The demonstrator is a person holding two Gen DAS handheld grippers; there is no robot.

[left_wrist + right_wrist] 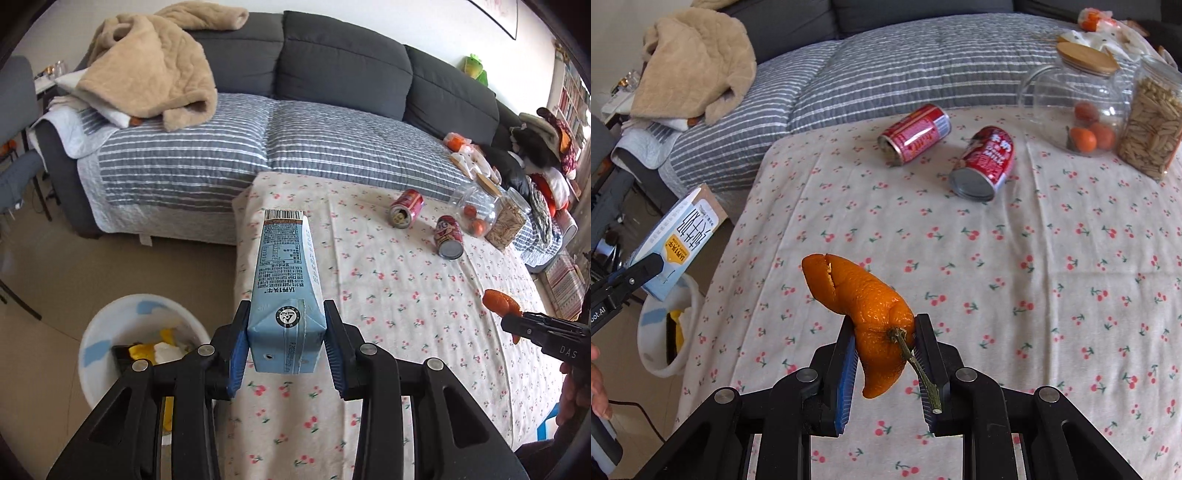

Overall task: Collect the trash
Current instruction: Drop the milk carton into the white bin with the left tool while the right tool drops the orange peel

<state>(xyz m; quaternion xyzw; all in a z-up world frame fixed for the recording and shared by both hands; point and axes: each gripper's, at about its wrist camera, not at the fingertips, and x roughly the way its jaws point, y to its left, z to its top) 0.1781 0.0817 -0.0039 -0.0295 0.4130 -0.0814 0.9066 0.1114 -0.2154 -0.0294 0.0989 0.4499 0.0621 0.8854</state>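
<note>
My left gripper [286,343] is shut on a light blue milk carton [284,273] and holds it above the left edge of the cherry-print table [406,314], beside a white trash bin [110,332] on the floor. The carton [679,240] and the bin [665,332] also show at the left of the right wrist view. My right gripper [884,354] is shut on an orange peel [864,306] with a green stem, held above the table [997,277]. The peel [500,304] shows at the right of the left wrist view. Two red cans [916,133] [984,162] lie on their sides at the far end.
A glass jar with oranges [1078,110] and a jar of seeds [1152,129] stand at the table's far right. A grey sofa with a striped cover [295,147] and a beige blanket [147,66] lies behind. The bin holds yellow and white scraps.
</note>
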